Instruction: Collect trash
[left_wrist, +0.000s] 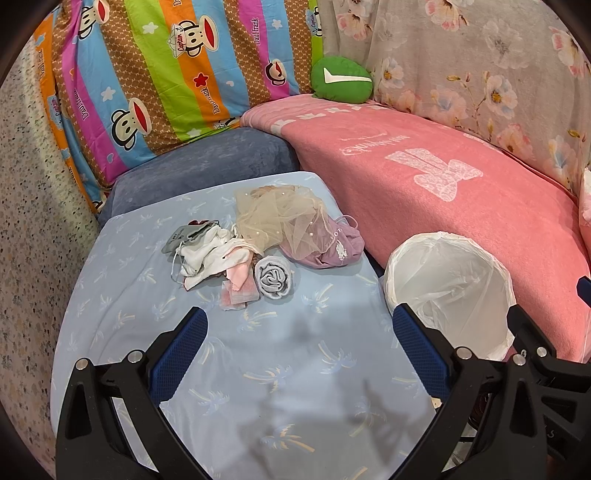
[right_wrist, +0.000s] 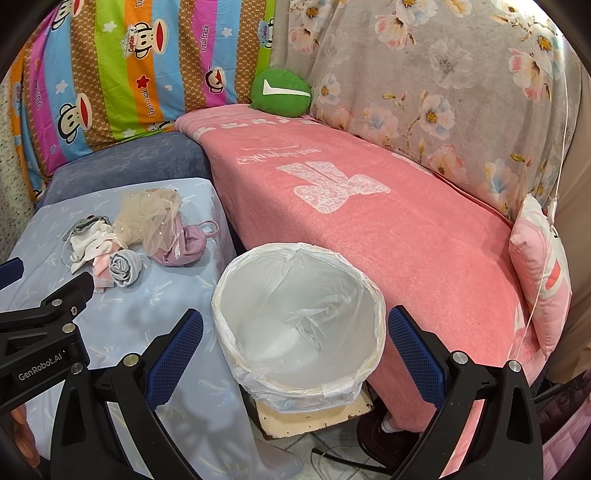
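Note:
A heap of trash lies on the light blue sheet (left_wrist: 280, 369): beige netting (left_wrist: 273, 214), a purple pouch (left_wrist: 328, 243), white cloth scraps (left_wrist: 207, 254), a rolled grey sock (left_wrist: 273, 280) and pink wrappers (left_wrist: 236, 295). The heap also shows in the right wrist view (right_wrist: 125, 236). A bin lined with a white bag (right_wrist: 299, 325) stands to its right, also in the left wrist view (left_wrist: 447, 291). My left gripper (left_wrist: 299, 328) is open and empty above the sheet, short of the heap. My right gripper (right_wrist: 295, 332) is open and empty over the bin.
A pink blanket (right_wrist: 369, 229) covers the long seat to the right. A green cushion (right_wrist: 280, 92) and striped cartoon fabric (right_wrist: 129, 66) stand at the back. A pink pillow (right_wrist: 543, 269) sits far right. The bin rests on a cream block (right_wrist: 310, 413).

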